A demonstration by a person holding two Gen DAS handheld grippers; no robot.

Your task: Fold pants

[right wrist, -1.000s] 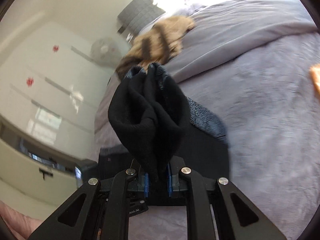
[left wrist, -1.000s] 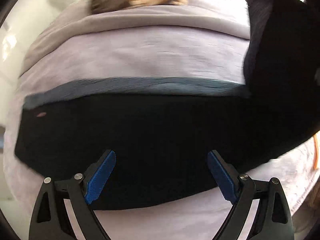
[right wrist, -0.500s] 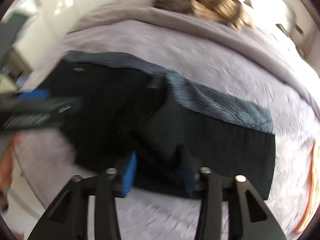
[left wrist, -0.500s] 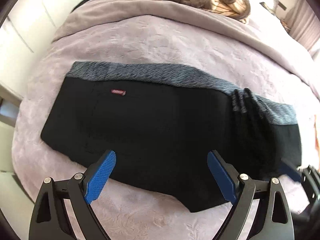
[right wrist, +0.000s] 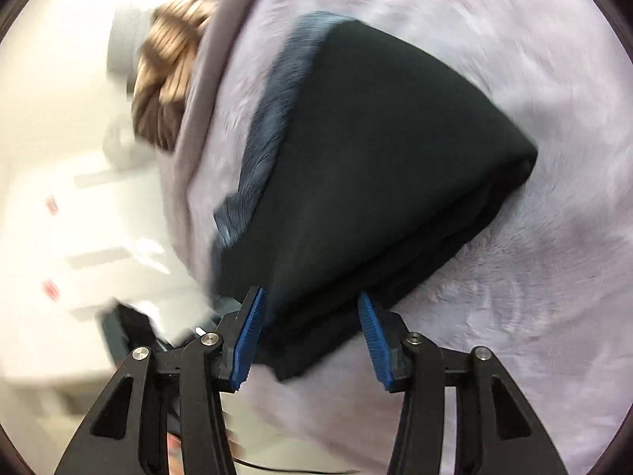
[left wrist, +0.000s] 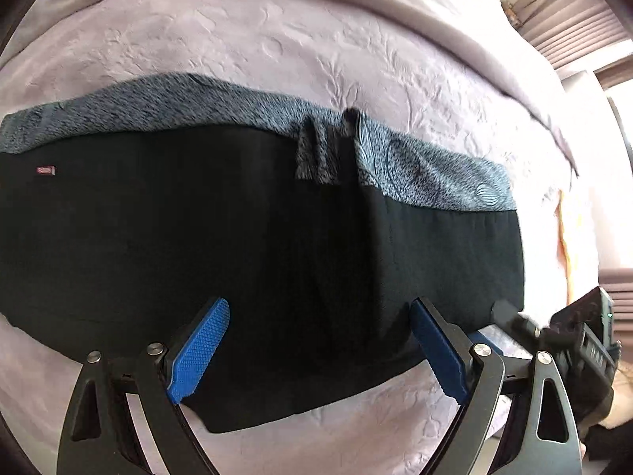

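The black pants (left wrist: 237, 237) lie folded flat across the lilac bed cover, with a blue-grey patterned band (left wrist: 158, 107) along the far edge and a bunched pleat near the middle. My left gripper (left wrist: 316, 340) is open and empty, just above the pants' near edge. In the right wrist view the pants (right wrist: 376, 158) show as a folded dark stack. My right gripper (right wrist: 308, 336) is open, its blue pads either side of the stack's near corner. The right gripper's body shows at the lower right of the left wrist view (left wrist: 573, 340).
The lilac bed cover (left wrist: 356, 39) spreads all around the pants. A brown striped cloth (right wrist: 166, 75) lies at the far end of the bed. White cupboards (right wrist: 59, 198) stand beside the bed. An orange item (left wrist: 563, 237) lies at the bed's right edge.
My right gripper has opened and let go of the pants, which it had lifted and laid over in a fold. The left gripper has stayed open and moved closer to the pants.
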